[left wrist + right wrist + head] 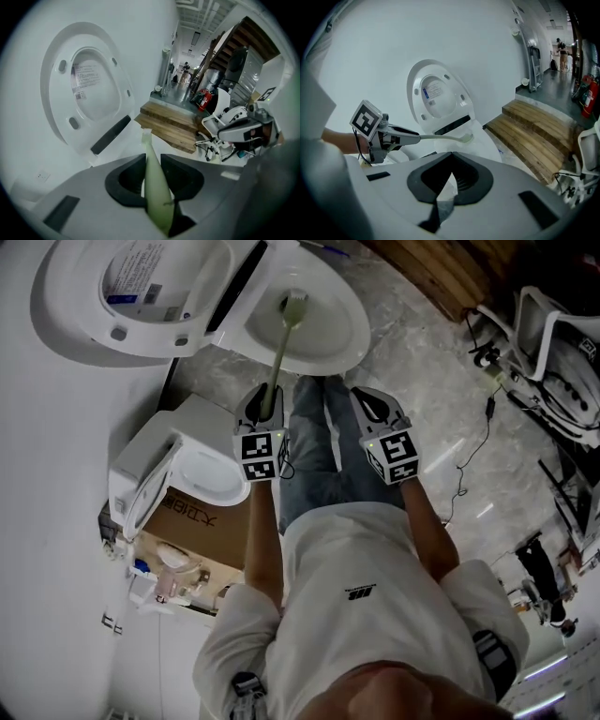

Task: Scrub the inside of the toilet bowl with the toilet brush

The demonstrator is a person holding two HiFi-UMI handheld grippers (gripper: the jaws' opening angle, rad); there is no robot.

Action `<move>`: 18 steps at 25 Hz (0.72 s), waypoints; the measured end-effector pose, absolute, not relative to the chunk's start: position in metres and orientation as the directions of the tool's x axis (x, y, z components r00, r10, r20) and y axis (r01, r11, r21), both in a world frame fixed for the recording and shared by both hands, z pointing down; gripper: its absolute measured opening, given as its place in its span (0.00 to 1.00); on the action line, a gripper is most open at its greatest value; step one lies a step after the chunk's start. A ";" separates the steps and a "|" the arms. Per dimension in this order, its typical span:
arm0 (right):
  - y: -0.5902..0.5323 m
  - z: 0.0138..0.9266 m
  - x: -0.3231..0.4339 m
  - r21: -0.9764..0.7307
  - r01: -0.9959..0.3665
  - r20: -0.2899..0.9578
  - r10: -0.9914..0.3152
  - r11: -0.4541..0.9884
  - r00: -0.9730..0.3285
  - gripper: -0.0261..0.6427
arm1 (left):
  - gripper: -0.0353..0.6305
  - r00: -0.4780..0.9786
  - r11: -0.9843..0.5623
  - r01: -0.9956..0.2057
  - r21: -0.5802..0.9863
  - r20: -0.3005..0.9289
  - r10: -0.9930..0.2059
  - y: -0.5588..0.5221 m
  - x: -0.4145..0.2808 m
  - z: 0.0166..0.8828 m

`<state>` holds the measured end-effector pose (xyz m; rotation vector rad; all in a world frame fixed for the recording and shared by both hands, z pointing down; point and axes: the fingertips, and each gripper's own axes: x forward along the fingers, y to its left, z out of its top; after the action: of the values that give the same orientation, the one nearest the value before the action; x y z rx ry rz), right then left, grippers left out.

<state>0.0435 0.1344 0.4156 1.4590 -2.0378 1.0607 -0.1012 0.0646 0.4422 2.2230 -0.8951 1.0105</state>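
The white toilet bowl (323, 338) stands in front of me with its lid (131, 292) and seat raised. A pale green toilet brush (279, 348) reaches from my left gripper (263, 397) into the bowl, its head (293, 306) near the bowl's middle. In the left gripper view the jaws of the left gripper (152, 161) are shut on the brush handle (154, 183). My right gripper (375, 401) hovers beside it above my legs, shut and holding nothing. The right gripper (452, 153) looks towards the left gripper (417, 137), the brush (443, 137) and the lid (438, 98).
A second white toilet (183, 470) sits on a cardboard box (192, 526) at my left. Wooden steps (539, 136) lie to the right of the bowl. Chairs and cabled equipment (553, 352) crowd the far right. My jeans (323, 451) show between the grippers.
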 end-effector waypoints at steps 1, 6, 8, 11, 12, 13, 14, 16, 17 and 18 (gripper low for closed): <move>0.135 0.420 0.042 -0.339 -0.928 0.709 -0.606 0.154 -0.360 0.03 | 0.21 0.500 -0.640 -0.743 0.194 0.797 -0.338 0.064 -0.102 0.449; 0.140 0.442 0.031 -0.333 -0.931 0.730 -0.584 0.150 -0.355 0.03 | 0.21 0.490 -0.651 -0.732 0.202 0.819 -0.297 0.061 -0.107 0.482; 0.142 0.450 0.027 -0.338 -0.930 0.736 -0.576 0.141 -0.355 0.03 | 0.21 0.482 -0.654 -0.729 0.205 0.831 -0.277 0.061 -0.109 0.495; 0.144 0.461 0.025 -0.346 -0.930 0.745 -0.566 0.125 -0.353 0.03 | 0.21 0.471 -0.661 -0.720 0.210 0.848 -0.243 0.063 -0.111 0.515; 0.144 0.465 0.024 -0.347 -0.930 0.747 -0.563 0.122 -0.353 0.03 | 0.21 0.467 -0.662 -0.719 0.214 0.853 -0.233 0.064 -0.112 0.521; 0.144 0.469 0.024 -0.348 -0.930 0.750 -0.560 0.121 -0.353 0.03 | 0.21 0.464 -0.661 -0.719 0.218 0.857 -0.223 0.065 -0.113 0.528; 0.144 0.473 0.023 -0.349 -0.930 0.752 -0.557 0.119 -0.354 0.03 | 0.21 0.461 -0.659 -0.719 0.221 0.861 -0.214 0.065 -0.114 0.534; 0.144 0.480 0.023 -0.350 -0.929 0.755 -0.553 0.117 -0.354 0.03 | 0.21 0.452 -0.660 -0.718 0.222 0.869 -0.200 0.067 -0.116 0.545; 0.144 0.483 0.023 -0.351 -0.929 0.756 -0.551 0.115 -0.354 0.03 | 0.21 0.446 -0.663 -0.716 0.219 0.874 -0.193 0.068 -0.116 0.550; 0.144 0.486 0.024 -0.352 -0.929 0.757 -0.549 0.113 -0.353 0.03 | 0.21 0.440 -0.667 -0.713 0.216 0.879 -0.185 0.068 -0.117 0.555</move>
<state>0.0236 0.1437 0.4858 1.4330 -1.9547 1.1435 -0.1170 0.0685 0.5554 2.1183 -0.7509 1.1916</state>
